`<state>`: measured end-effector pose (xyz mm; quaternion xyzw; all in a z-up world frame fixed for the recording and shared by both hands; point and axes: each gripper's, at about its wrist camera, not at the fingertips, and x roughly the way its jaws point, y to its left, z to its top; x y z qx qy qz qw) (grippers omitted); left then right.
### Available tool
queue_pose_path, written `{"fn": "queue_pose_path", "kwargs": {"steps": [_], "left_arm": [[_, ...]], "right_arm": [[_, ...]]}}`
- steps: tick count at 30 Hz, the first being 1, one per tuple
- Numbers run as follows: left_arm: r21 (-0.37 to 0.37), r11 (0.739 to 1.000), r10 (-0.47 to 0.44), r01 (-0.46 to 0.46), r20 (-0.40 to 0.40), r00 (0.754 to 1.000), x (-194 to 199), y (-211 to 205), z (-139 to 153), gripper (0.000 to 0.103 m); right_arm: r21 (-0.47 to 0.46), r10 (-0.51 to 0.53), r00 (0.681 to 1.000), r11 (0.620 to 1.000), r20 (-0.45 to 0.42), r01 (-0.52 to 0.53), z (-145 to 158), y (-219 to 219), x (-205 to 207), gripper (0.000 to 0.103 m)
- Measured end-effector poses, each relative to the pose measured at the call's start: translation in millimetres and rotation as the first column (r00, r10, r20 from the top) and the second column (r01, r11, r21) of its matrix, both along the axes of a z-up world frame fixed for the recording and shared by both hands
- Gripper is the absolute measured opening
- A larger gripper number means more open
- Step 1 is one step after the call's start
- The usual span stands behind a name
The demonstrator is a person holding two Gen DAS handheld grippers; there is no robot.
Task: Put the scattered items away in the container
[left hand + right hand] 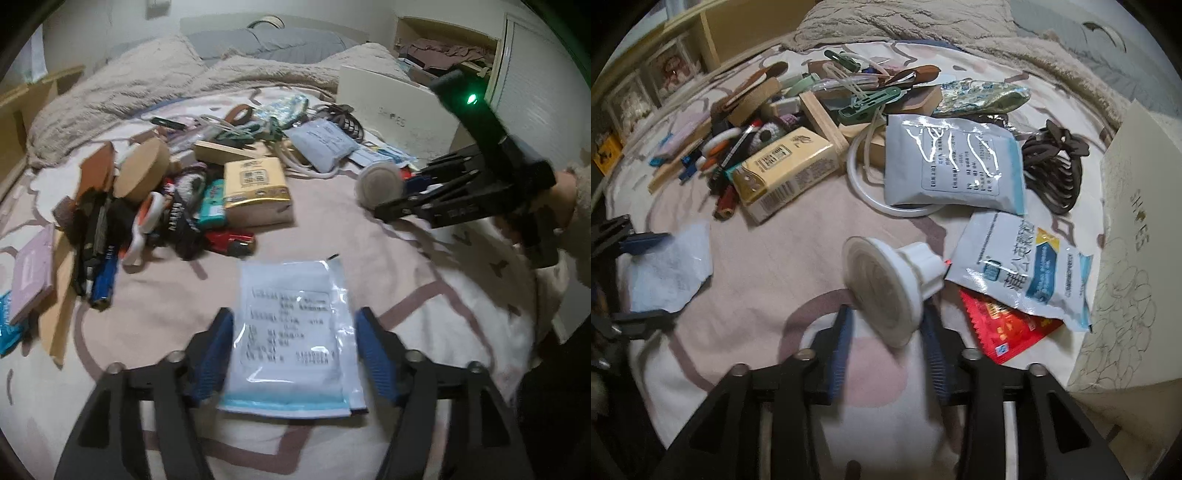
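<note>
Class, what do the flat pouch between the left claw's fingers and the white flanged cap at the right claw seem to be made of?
Flat pouch: apparently glossy plastic film, judging by streaky glare over the printed label. White flanged cap: likely rigid moulded plastic, matte, with a ribbed neck.

Dim bedroom: bed (pixel 184 295) with beige blanket (pixel 147 88) (rumpled), wooden shelving (pixel 713 33) alongside.
</note>
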<state>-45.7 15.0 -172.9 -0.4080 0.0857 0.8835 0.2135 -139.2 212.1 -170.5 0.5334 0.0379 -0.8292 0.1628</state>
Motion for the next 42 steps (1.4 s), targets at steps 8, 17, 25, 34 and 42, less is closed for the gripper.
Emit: {"fn": "queue_pose_path", "kwargs": {"steps": [8, 17, 25, 34, 42], "left_arm": [[0.02, 0.999, 0.031, -0.03, -0.059, 0.998, -2.4, -11.2, -12.0, 0.1], [0.06, 0.997, 0.043, -0.038, -0.085, 0.995, -2.6, -15.5, -19.2, 0.103], [0.07, 0.997, 0.045, -0.036, -0.128, 0.991, 2.9, -16.1, -21.8, 0.103], [0.085, 0.996, 0.044, -0.032, -0.139, 0.989, 3.7, -18.1, -21.4, 0.103], [0.084, 0.996, 0.042, -0.03, -0.145, 0.989, 4.4, -18.3, -21.6, 0.103]], "right_arm": [[-0.136, 0.008, 0.995, 0.991, 0.099, 0.006, 22.8, -1.3, -6.1, 0.075], [-0.158, -0.165, 0.986, 0.974, 0.001, 0.163, 56.1, 23.4, -24.5, 0.028], [-0.111, -0.173, 0.984, 0.978, 0.031, 0.175, 38.4, 20.1, -37.2, 0.013], [-0.124, -0.065, 0.998, 0.99, 0.014, 0.066, 46.4, 6.8, -18.4, 0.013], [-0.125, 0.029, 0.998, 0.992, 0.059, -0.022, 42.1, -2.4, 1.6, 0.013]]}}
